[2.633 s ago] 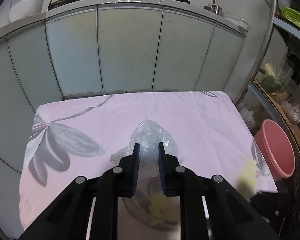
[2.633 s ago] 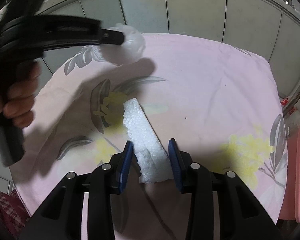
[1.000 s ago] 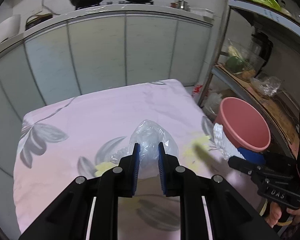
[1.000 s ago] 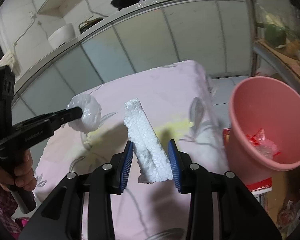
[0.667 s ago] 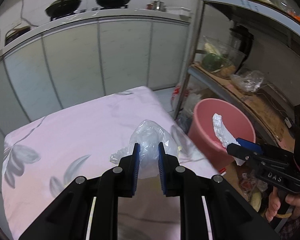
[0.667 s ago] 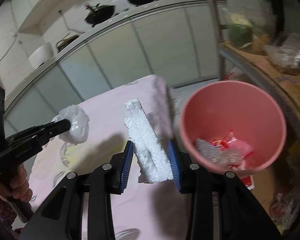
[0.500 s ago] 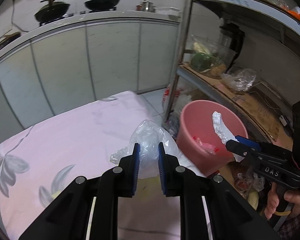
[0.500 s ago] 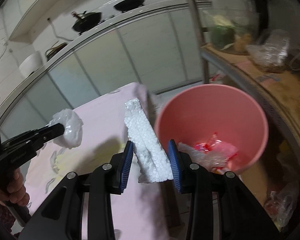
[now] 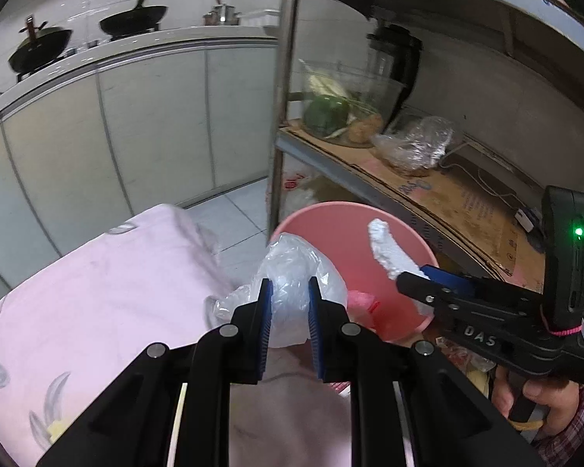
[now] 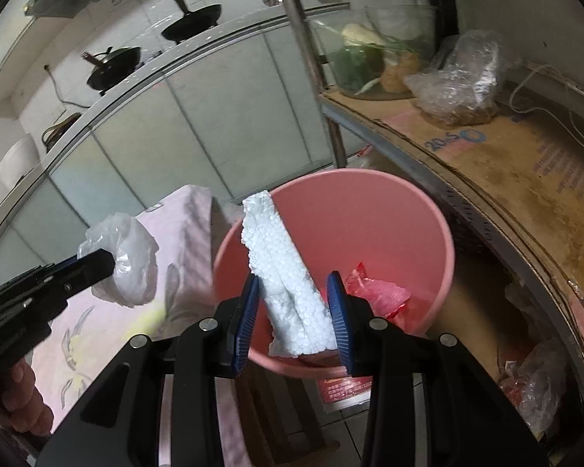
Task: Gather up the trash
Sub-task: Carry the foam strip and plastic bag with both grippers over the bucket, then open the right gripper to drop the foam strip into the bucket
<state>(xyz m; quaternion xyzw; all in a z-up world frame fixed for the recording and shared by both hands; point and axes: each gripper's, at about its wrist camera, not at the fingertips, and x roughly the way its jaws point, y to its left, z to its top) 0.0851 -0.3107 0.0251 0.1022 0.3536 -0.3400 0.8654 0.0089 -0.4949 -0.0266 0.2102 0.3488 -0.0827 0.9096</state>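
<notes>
Both grippers are holding trash at the pink bucket (image 10: 428,210). The right gripper (image 10: 294,311) is clamping a white foam strip (image 10: 280,268), which is slanting up over the bucket's open mouth. The left gripper (image 9: 288,311) is pinching a crumpled clear plastic bag (image 9: 292,268) just beside the bucket's near rim, above the edge of the pink floral cloth (image 9: 97,280). Red and clear wrappers (image 10: 373,292) are lying inside the bucket, which is standing next to a metal shelf (image 10: 486,163).
</notes>
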